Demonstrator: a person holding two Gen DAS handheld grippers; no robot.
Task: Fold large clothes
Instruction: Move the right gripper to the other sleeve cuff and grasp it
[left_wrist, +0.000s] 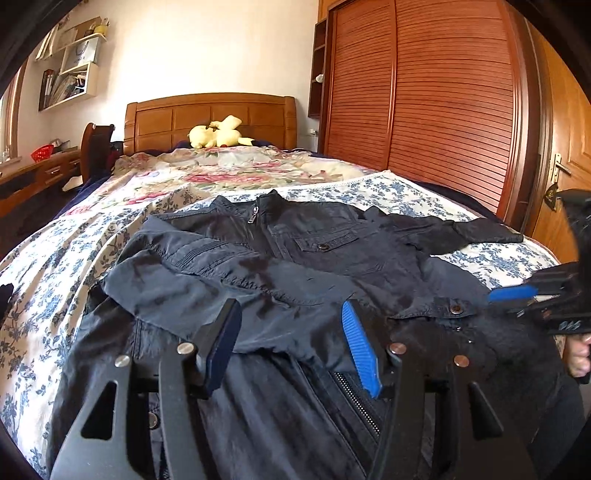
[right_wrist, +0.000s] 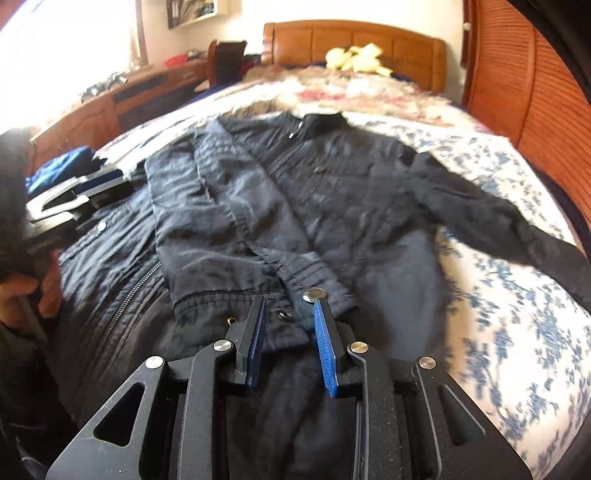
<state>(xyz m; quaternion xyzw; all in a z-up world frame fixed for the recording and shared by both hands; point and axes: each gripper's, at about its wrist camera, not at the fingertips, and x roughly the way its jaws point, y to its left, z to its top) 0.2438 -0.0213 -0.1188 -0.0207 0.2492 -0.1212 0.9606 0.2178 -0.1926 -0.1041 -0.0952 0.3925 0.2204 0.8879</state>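
Observation:
A dark navy jacket (left_wrist: 295, 258) lies front up on the bed, collar toward the headboard. Its left sleeve is folded across the chest with the cuff (left_wrist: 443, 308) near the hem. The other sleeve (right_wrist: 498, 218) stretches out to the right. My left gripper (left_wrist: 290, 310) is open just above the folded sleeve and holds nothing. My right gripper (right_wrist: 288, 306) is open over the cuff (right_wrist: 258, 314) near the jacket's hem, with nothing between its pads. It also shows at the right edge of the left wrist view (left_wrist: 517, 295). The left gripper shows in the right wrist view (right_wrist: 85, 192).
The bed has a blue floral sheet (left_wrist: 44, 295) and a pink floral quilt (left_wrist: 221, 173) farther back. A yellow plush toy (left_wrist: 218, 134) sits by the wooden headboard (left_wrist: 210, 118). A wooden wardrobe (left_wrist: 443, 92) stands to the right, a desk (left_wrist: 37, 173) to the left.

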